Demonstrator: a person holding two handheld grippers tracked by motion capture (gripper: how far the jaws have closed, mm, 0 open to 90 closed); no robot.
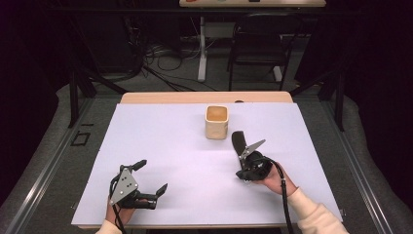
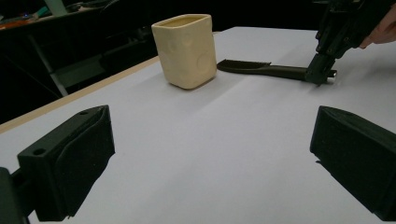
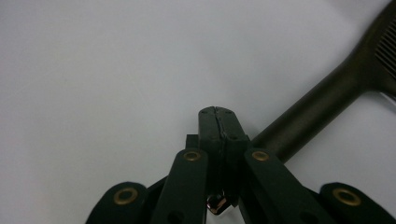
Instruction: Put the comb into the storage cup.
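Desk: pale lavender-white sheet laid over a wooden top, whose bare strip shows along the far edge; dark room behind, with a black chair, loose floor cables and a white table leg. Item one, cream cup: square-sided with rounded corners, upright, open mouth up, standing near the far edge a little right of the middle; in the left gripper view it rises beyond the spread jaws. Item two, dark spatula: flat on the sheet just right of the cup and apart from it, its slotted blade toward the far edge and its handle running back toward the near right corner; in the left gripper view it lies level on the desk beside the cup. Item three, right hand-held gripper: held by the right hand in a cream sleeve, in the right half of the desk between the middle and the near edge; its jaws are pressed together at the spatula's handle end, and in the right gripper view the handle runs out from beside the closed tips, though whether the handle is actually pinched between them cannot be told. Item four, left hand-held gripper: held low near the near left corner, jaws spread wide with nothing between them, pointing across the sheet toward the cup.
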